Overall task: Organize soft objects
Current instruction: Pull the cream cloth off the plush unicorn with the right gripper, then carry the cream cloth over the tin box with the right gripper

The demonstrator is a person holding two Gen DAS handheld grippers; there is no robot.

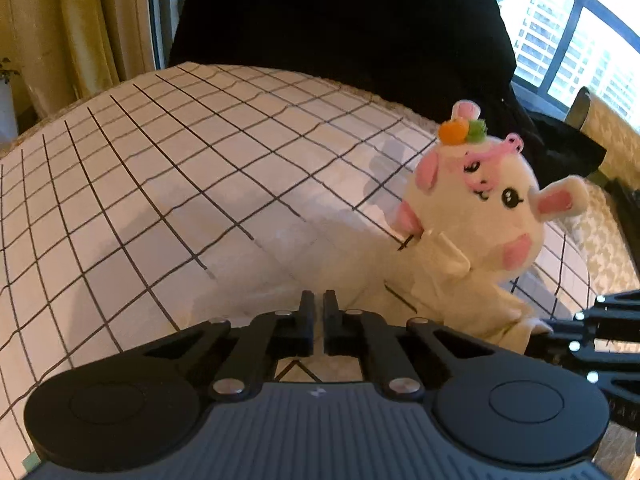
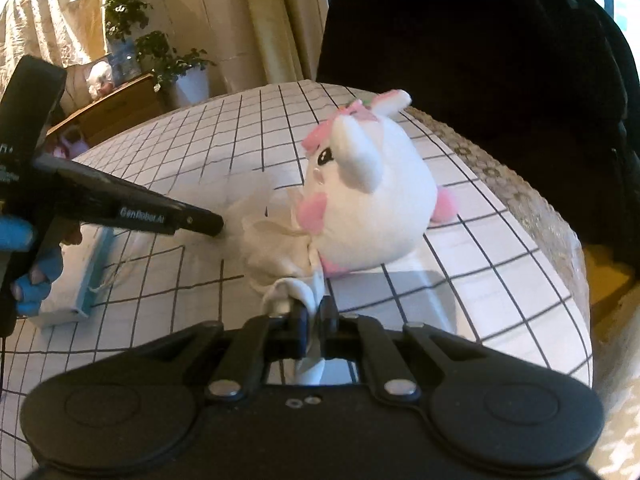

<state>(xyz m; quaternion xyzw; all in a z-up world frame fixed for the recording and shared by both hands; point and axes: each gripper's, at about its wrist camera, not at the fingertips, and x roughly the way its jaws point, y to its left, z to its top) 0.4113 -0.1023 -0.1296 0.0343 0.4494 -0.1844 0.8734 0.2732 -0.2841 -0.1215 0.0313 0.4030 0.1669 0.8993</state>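
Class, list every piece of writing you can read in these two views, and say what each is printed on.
"GenRobot.AI": white print on the left gripper finger arm, right wrist view.
White print on that gripper's handle: too cut off to read.
A small logo on the left gripper's body: no letters.
Nothing else.

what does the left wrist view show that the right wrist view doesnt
Only the left wrist view shows the left gripper, its jaws nearly closed on nothing, the plush's orange and green pompoms and the window.

Only the right wrist view shows the right gripper shut on the plush's white fabric, potted plants and a wooden cabinet.

Both show the white and pink plush toy lying on the grid-patterned cloth, plus yellow curtains.
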